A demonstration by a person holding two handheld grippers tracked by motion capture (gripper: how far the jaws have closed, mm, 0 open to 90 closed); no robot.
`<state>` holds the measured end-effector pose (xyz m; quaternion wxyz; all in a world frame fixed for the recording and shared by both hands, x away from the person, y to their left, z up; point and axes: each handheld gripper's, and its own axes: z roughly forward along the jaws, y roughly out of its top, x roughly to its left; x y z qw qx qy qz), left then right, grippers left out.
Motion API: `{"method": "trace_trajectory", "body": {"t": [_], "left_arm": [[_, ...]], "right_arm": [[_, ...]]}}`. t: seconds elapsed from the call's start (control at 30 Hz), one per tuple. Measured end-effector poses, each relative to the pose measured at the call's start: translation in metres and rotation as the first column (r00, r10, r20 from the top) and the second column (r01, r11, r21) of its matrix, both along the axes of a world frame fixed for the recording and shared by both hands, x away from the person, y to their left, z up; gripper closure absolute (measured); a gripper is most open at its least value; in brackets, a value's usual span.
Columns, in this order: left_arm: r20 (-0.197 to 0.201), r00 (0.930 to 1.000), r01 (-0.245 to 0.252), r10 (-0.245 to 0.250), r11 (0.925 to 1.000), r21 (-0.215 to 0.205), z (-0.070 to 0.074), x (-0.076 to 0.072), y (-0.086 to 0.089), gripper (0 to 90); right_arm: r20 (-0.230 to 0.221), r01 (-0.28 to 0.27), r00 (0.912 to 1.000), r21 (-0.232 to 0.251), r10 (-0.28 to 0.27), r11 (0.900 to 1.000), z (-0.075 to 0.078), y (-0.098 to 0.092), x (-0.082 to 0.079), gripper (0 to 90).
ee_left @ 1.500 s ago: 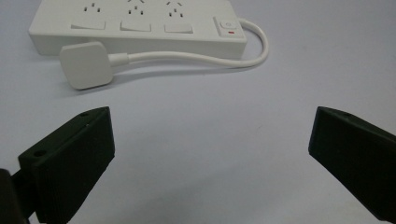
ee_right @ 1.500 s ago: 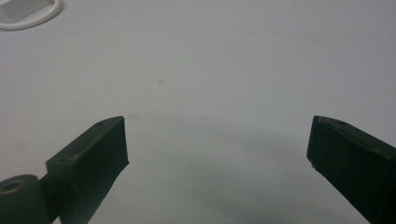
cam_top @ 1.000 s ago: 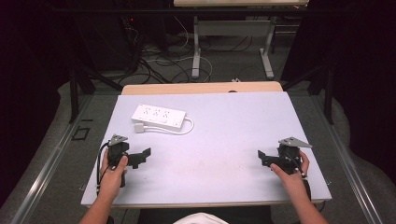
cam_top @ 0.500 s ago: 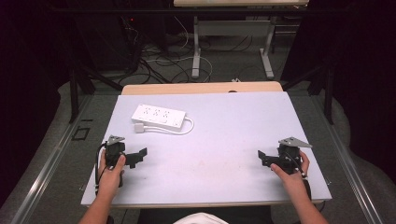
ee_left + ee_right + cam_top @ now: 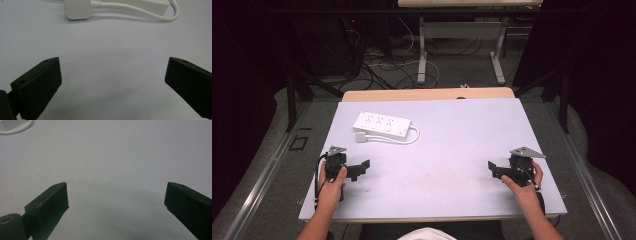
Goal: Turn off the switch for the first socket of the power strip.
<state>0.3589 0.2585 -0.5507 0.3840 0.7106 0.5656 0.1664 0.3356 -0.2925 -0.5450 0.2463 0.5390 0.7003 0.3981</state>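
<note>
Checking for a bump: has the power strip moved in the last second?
No. The power strip sits at the same spot relative to the table's far-left corner.

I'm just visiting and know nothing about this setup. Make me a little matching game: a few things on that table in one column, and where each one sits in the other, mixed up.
Things:
1. power strip
2. plug
3. left gripper
4. right gripper

Places or states:
A. near right edge of the table, jaws open, nothing between them
B. far left part of the table, white, lying flat
C. near left edge, jaws open, nothing between them
D. beside the strip's near side, at the end of a looped white cable

Pairs: 1-B, 2-D, 3-C, 4-A
</note>
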Motion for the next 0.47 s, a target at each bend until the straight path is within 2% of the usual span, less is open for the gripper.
{"method": "trace_trajectory", "body": {"t": [0.2,0.27,0.47], "left_arm": [[0.006,0.9999,-0.008,0.008,1.0000,-0.001,-0.0009,-0.0002,0.0013,0.7],[-0.007,0.9999,-0.009,0.009,1.0000,0.001,-0.0003,-0.0009,0.0018,0.7],[0.004,0.9999,-0.009,0.009,1.0000,0.000,-0.0011,-0.0006,0.0012,0.8]], "right_arm": [[0.002,-0.003,1.0000,-0.003,0.003,1.000,-0.0006,0.0010,0.0014,4.6],[-0.002,-0.002,1.0000,-0.002,0.002,1.000,-0.0007,0.0016,0.0016,4.6],[-0.006,-0.007,1.0000,-0.004,0.007,1.000,-0.0008,0.0020,0.0017,4.6]]}}
